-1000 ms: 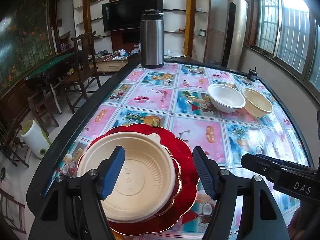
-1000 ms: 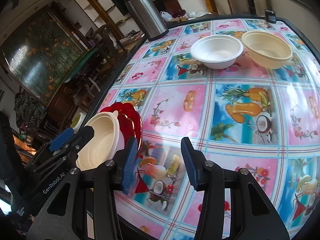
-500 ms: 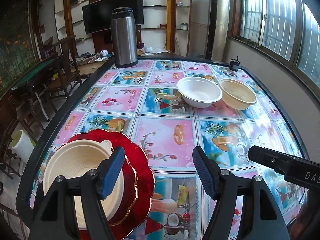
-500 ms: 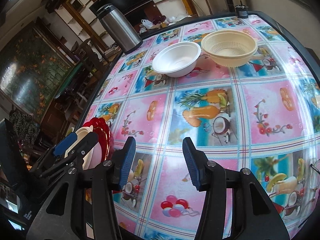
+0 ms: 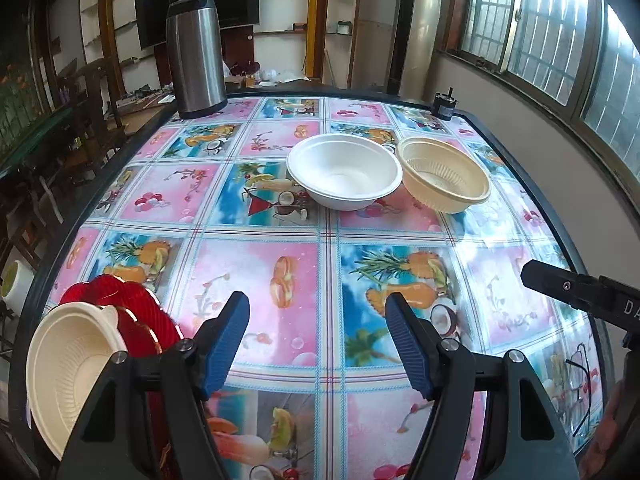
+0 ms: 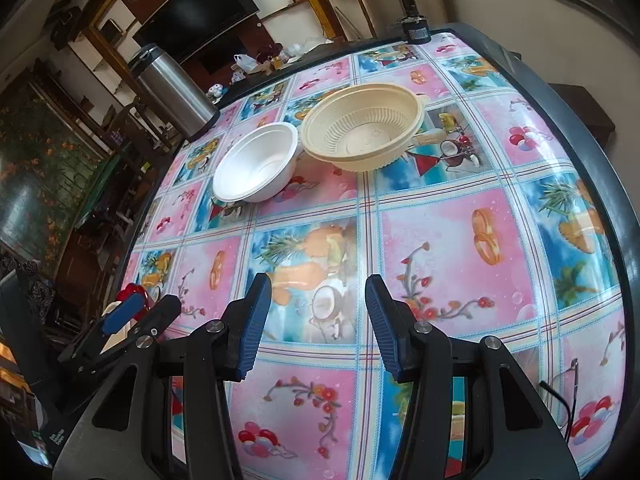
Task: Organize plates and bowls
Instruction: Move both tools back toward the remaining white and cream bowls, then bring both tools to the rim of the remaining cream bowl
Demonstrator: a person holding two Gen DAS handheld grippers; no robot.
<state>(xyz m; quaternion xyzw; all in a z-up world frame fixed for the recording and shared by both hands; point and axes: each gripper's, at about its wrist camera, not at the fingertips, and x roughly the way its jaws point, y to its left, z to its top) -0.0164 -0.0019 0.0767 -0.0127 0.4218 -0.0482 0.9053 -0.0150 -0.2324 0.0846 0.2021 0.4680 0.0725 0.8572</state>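
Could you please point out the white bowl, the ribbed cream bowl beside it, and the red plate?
white bowl (image 5: 343, 168): left wrist view, inner floor.
ribbed cream bowl (image 6: 362, 130): right wrist view, ribbed inner wall.
red plate (image 5: 138, 312): left wrist view, bare scalloped rim.

A white bowl (image 5: 344, 178) and a ribbed cream bowl (image 5: 444, 174) sit upright, touching, far across the desk. A cream plate (image 5: 68, 368) rests on a red scalloped plate (image 5: 136, 312) at the near left edge.

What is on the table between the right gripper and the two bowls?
Nothing but bare patterned tablecloth. In the right wrist view, the open right gripper faces the white bowl and cream bowl with no dish between.
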